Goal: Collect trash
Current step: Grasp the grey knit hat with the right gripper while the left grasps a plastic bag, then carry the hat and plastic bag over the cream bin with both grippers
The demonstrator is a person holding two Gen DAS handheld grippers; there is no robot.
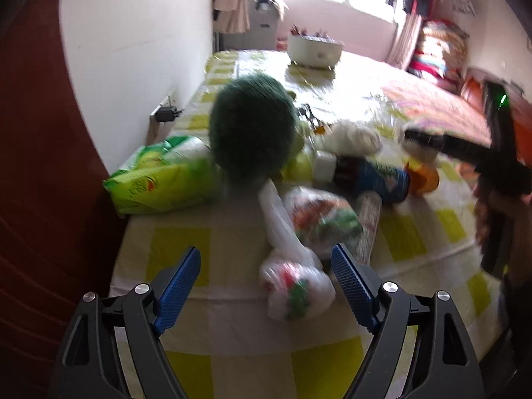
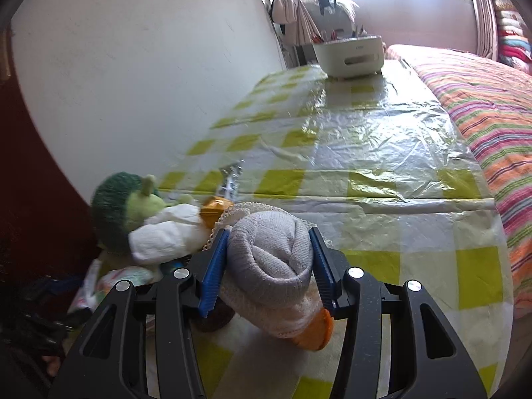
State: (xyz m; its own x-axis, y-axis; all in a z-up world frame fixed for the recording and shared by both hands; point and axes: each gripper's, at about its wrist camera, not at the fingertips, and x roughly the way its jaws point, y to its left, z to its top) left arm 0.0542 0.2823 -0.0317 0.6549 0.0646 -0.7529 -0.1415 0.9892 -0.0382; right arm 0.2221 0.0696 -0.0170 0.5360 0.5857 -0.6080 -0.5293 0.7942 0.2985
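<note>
While its blue ribbed pads press on both sides of a rolled grey knitted sock bundle with an orange tip (image 2: 271,266), the right gripper (image 2: 269,266) is clamped on that bundle just above the yellow-and-white checked plastic tablecloth (image 2: 365,153). Just to its left lie a green plush toy with a dark green woolly head (image 2: 129,212), dressed in white, and a small amber-coloured piece (image 2: 214,211) touching the bundle's lace edge. Ahead of that gripper the cloth runs bare to a white plastic tub (image 2: 349,55) at the far end; a striped pink-and-orange bed cover (image 2: 492,116) borders the table on the right, a white wall on the left.

From the left wrist view, the left gripper (image 1: 266,286) hangs with its jaws spread wide, a knotted clear plastic bag of red-and-green scraps (image 1: 296,286) between them near the table's near edge, closer to the right pad; blur hides whether it touches. Beyond lie a second, larger clear bag (image 1: 319,219), a dark bottle with a blue label (image 1: 372,176), a green-and-yellow packet (image 1: 163,179) at the left edge, and the plush toy (image 1: 252,129). The right gripper's black body (image 1: 472,153) reaches in from the right.
</note>
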